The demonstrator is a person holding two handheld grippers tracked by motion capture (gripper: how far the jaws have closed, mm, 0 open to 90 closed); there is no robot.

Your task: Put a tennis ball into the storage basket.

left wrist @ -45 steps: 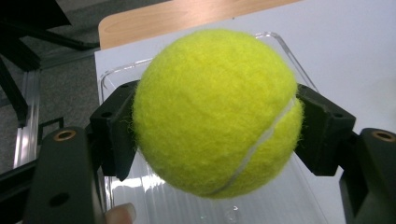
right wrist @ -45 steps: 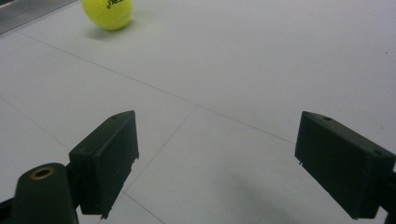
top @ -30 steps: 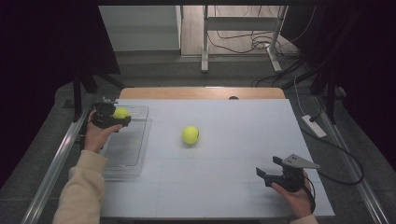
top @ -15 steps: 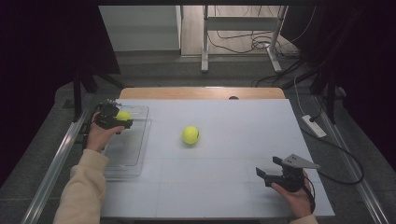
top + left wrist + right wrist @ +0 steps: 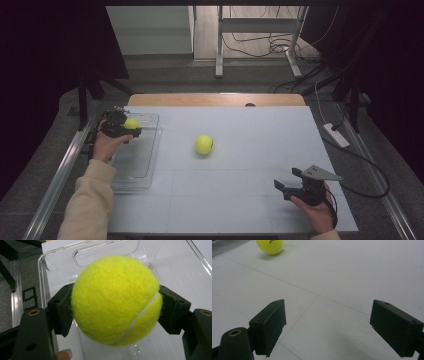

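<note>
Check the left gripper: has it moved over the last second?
Yes. The left gripper, shut on a tennis ball, has shifted slightly right and toward the table's far edge, and now sits over the far end of the clear tray.

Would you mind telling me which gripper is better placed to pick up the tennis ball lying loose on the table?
Right. The right gripper is open and empty, with the loose tennis ball ahead of it. The left gripper is shut on another tennis ball over the clear tray.

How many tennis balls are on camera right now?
2. One tennis ball is clamped in the left gripper over the clear tray; the other ball lies loose mid-table. The right gripper is open and holds nothing.
</note>
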